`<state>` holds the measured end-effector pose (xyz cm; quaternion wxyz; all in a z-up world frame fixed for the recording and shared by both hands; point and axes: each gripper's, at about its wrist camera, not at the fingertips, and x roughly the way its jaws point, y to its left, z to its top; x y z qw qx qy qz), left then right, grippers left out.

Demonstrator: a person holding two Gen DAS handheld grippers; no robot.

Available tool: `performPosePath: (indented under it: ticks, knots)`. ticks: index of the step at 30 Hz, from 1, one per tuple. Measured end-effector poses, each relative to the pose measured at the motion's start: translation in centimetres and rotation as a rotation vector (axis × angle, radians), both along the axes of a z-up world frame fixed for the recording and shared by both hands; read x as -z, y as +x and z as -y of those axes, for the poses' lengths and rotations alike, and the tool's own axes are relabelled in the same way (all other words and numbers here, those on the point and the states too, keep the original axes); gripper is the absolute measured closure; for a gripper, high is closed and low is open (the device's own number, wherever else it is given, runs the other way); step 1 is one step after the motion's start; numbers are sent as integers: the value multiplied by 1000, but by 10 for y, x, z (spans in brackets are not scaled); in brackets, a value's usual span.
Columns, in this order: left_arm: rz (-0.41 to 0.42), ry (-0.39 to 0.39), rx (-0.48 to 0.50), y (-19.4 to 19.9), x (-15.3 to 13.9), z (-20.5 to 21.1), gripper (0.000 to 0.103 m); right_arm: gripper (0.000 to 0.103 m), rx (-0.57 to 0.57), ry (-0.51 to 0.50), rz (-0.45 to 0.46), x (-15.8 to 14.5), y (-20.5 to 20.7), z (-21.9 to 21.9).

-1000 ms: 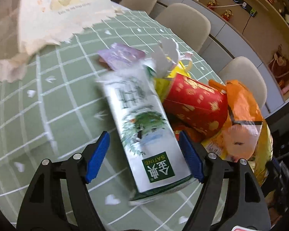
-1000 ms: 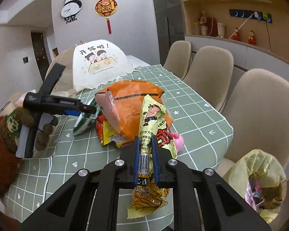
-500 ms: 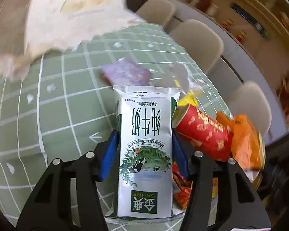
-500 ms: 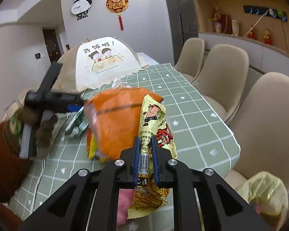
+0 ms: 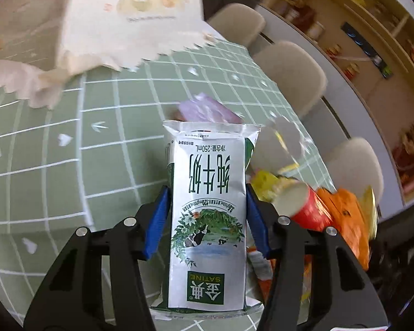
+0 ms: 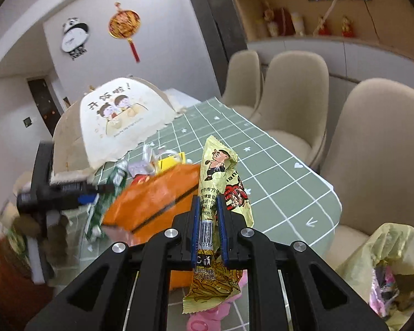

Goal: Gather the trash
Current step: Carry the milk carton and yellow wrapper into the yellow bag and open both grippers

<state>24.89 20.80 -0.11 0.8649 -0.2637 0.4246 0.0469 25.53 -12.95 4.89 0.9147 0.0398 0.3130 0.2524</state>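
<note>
Blue-padded left claw [image 5: 207, 215] clamps milk carton [image 5: 208, 215] upright.

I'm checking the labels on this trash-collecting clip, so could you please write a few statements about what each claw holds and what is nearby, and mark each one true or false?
1. The left claw is shut on a milk carton. True.
2. The right claw is open and empty. False: it is shut on a yellow wrapper.
3. A yellow bag with trash in it sits low at the right claw's right. True.
4. The tablecloth is plain red. False: it is green with a white grid.
5. The orange packet lies inside the yellow bag. False: it is over the table, left of the wrapper.
</note>
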Motion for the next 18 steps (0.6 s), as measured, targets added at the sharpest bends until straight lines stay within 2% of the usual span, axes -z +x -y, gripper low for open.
performPosePath:
  ticks: [2,3,6,7,9,14,18]
  knots:
    - [20,-2,21,-4,-8,9,53,90,27,-27,64,12,-15,-3]
    - [36,4,29,-7,-13,14,53,90,38,-10,61,14,-18,-1]
    - [101,77,71,-20,-36,37,53,90,40,50,-29,15,-17,5]
    - [112,67,140,-21,-42,48,54,90,11,44,-39,8,-18,5]
    - [136,39,195,-28,-49,63,54,90,-6,5,2,-4,-24,7]
    - [308,171,275,-67,-83,116,55,90,-9,37,69,-27,-38,40]
    - [394,162,301,-82,-104,147,55,90,11,79,114,-41,-49,88]
